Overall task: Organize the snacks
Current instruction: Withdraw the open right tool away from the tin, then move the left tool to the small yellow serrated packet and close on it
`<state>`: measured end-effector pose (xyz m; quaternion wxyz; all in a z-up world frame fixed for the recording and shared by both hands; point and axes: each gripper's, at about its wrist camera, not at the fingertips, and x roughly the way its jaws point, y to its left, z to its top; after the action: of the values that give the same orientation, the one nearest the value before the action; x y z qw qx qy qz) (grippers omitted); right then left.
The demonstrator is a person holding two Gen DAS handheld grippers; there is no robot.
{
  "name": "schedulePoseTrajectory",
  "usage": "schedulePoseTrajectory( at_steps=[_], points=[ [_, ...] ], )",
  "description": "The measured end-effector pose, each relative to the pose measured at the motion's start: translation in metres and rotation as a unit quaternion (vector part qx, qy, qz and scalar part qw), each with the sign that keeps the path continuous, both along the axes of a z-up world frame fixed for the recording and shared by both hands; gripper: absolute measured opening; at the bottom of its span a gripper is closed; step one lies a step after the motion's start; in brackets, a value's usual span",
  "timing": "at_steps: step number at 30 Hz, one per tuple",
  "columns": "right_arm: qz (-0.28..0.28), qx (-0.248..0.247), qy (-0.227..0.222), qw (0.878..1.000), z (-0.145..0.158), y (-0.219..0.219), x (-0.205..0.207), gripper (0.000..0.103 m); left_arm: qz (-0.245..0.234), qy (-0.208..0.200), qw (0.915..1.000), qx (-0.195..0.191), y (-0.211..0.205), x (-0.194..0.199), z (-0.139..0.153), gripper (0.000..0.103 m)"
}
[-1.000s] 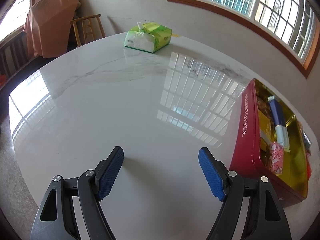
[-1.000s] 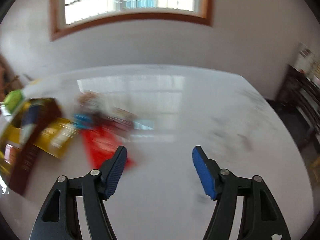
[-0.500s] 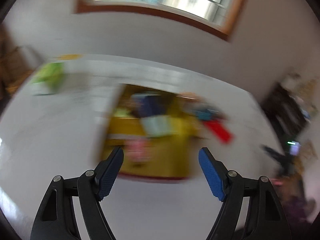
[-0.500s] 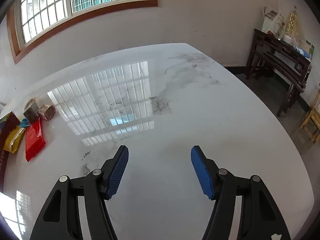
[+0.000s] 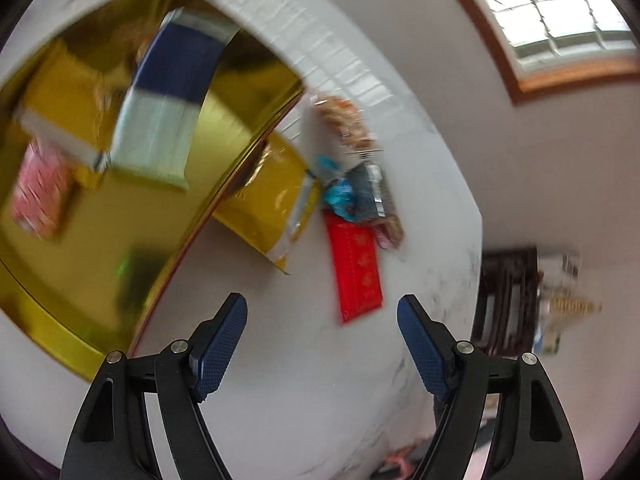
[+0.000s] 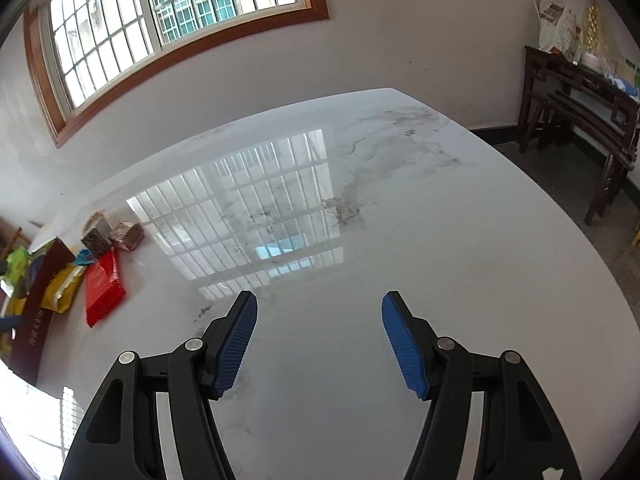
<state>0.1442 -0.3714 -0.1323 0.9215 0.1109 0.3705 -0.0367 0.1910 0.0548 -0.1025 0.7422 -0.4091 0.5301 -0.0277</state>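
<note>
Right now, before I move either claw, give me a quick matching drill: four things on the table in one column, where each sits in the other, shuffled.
Things:
1. red packet
2. yellow packet
3. pink packet
4. left claw

Places:
A. inside the gold tin
B. on the table, just outside the tin's rim
C. open, over bare table
D. flat on the table, nearest the claw

Pairs: 1-D, 2-B, 3-A, 4-C
</note>
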Motion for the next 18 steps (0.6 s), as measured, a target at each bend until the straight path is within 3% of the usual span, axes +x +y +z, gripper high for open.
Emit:
schedulePoseTrajectory(
  at_steps=[3, 7, 13, 16, 18],
  points=[
    [0.005, 0.016, -0.004, 1.0, 0.0, -0.002, -0.002, 0.062, 0.022, 0.012, 0.999, 0.037, -0.007, 0.004, -0.007, 0.076],
    [0.008, 0.043, -0.01, 0.999, -0.002, -0.009, -0.002, 0.062, 0.055, 0.01, 0.9967, 0.058, -0.015, 0.01, -0.009, 0.076],
    [0.014, 0.071, -0.02, 0.997, -0.003, -0.014, -0.005, 0.062, 0.136, 0.019, 0.9897, 0.04, -0.013, 0.016, -0.03, 0.076],
    [0.017, 0.084, -0.021, 0.996, -0.004, -0.016, -0.005, 0.062, 0.171, 0.004, 0.9834, 0.061, -0.005, 0.015, -0.032, 0.076],
    [0.02, 0.09, -0.022, 0.995, -0.004, -0.016, -0.004, 0.062, 0.212, -0.006, 0.9749, 0.068, 0.0, 0.012, -0.033, 0.076]
  ],
)
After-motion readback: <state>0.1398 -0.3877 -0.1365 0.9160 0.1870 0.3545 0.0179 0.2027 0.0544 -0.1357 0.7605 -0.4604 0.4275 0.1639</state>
